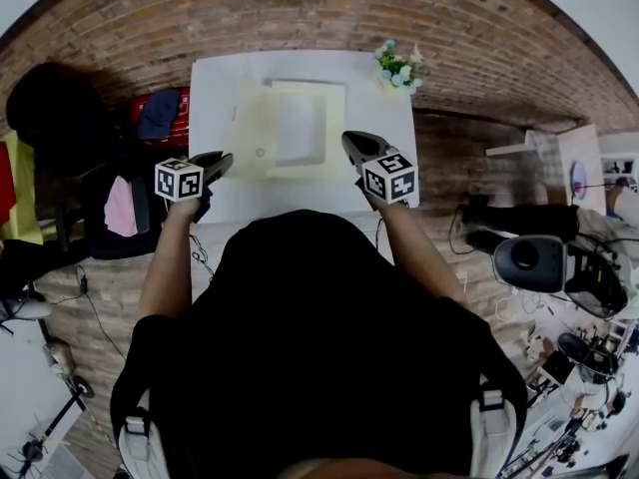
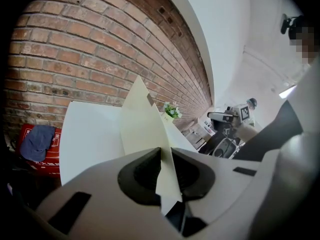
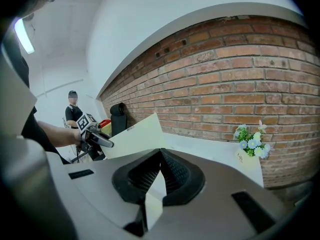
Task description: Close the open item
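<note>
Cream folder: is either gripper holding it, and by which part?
Both: left gripper and right gripper pinch the cream folder by its raised cover's edge, opposite ends.

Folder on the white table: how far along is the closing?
Done: both tongs have a grip. In hand: the left tongs are shut on the left cover of the cream folder, and that cover stands raised off the table. The right tongs pinch its near right edge. Left: fold the cover over and lay it flat; the folder is open.
</note>
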{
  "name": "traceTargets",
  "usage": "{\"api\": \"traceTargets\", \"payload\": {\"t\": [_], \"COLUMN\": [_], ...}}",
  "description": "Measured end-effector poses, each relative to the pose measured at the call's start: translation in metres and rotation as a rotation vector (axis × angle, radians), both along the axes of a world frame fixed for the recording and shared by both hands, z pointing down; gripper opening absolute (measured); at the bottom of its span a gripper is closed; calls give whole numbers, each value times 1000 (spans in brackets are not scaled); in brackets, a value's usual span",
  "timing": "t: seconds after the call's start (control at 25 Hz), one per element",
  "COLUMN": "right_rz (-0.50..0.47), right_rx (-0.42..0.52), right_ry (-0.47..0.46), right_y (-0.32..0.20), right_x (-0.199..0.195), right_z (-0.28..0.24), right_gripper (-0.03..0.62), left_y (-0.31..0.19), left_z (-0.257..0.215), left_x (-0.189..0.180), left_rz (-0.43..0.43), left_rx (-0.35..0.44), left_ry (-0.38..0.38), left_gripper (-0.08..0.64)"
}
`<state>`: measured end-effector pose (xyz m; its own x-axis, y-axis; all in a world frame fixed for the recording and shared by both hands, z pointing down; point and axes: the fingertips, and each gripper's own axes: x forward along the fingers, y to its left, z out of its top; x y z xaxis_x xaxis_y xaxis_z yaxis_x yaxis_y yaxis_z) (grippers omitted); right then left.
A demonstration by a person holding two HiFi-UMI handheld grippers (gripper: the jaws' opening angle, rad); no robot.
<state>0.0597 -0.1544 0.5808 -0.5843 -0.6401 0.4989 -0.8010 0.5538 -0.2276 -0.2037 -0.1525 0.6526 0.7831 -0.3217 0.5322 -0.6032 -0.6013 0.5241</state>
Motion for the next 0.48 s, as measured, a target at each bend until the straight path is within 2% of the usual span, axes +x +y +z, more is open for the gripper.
{"api": "traceTargets", "payload": {"t": [0.48], "right_rz": [39], "right_rx": [-14], "right_ry": [8], "right_y": [8], "right_x": [26], "right_z": [3], "right_gripper": [21], "left_y": [2], "left_z": [-3], "left_x": [41], "left_rz": [68], "left_rx": [-15], "left_ry": [27], "left_gripper": [44]}}
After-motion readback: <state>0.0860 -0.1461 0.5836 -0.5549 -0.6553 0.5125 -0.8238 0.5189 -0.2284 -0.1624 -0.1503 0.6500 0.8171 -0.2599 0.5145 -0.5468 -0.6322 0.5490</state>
